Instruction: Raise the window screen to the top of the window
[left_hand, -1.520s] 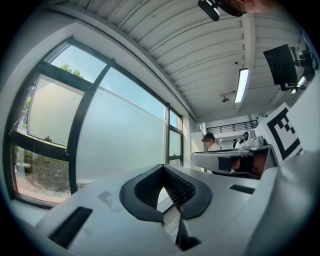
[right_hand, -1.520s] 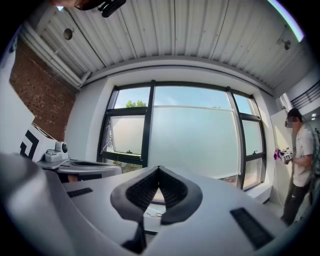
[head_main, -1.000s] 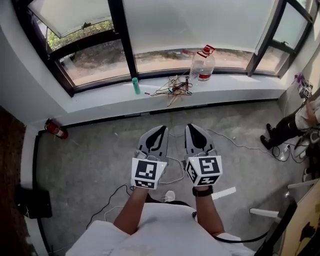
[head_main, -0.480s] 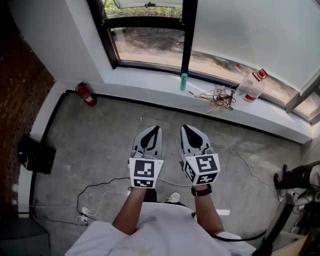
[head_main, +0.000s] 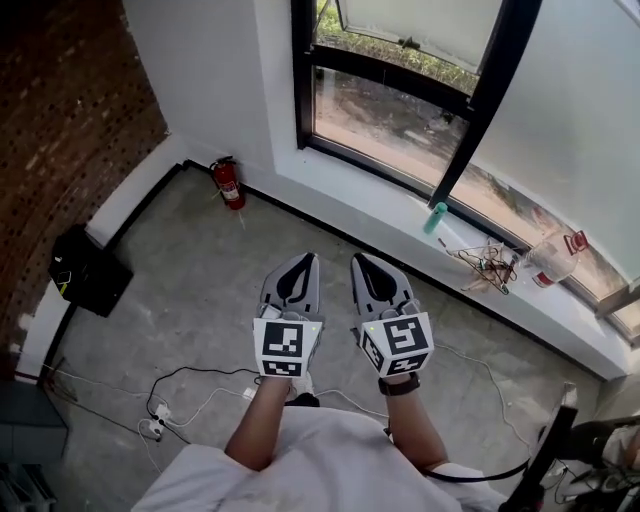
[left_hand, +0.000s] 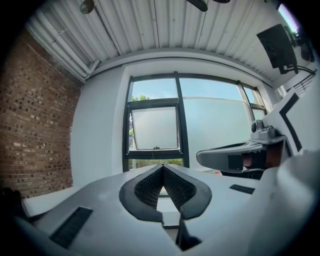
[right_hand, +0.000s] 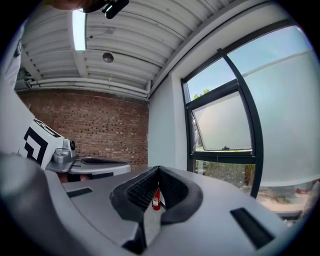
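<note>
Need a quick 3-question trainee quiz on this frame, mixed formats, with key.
1. True or false: the left gripper and the right gripper are both shut and empty.
2. The fire extinguisher stands: A) on a shelf; B) on the floor; C) on a chair.
3. What lies on the windowsill between the teal bottle and the clear bottle?
Key: 1 true; 2 B; 3 a tangle of wires.

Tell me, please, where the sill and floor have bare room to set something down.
The window sill is bare from its left corner to the teal bottle; beyond it the wire tangle and plastic bottle crowd it. The floor is bare between the fire extinguisher and the black box; cables clutter it nearer the person.
</note>
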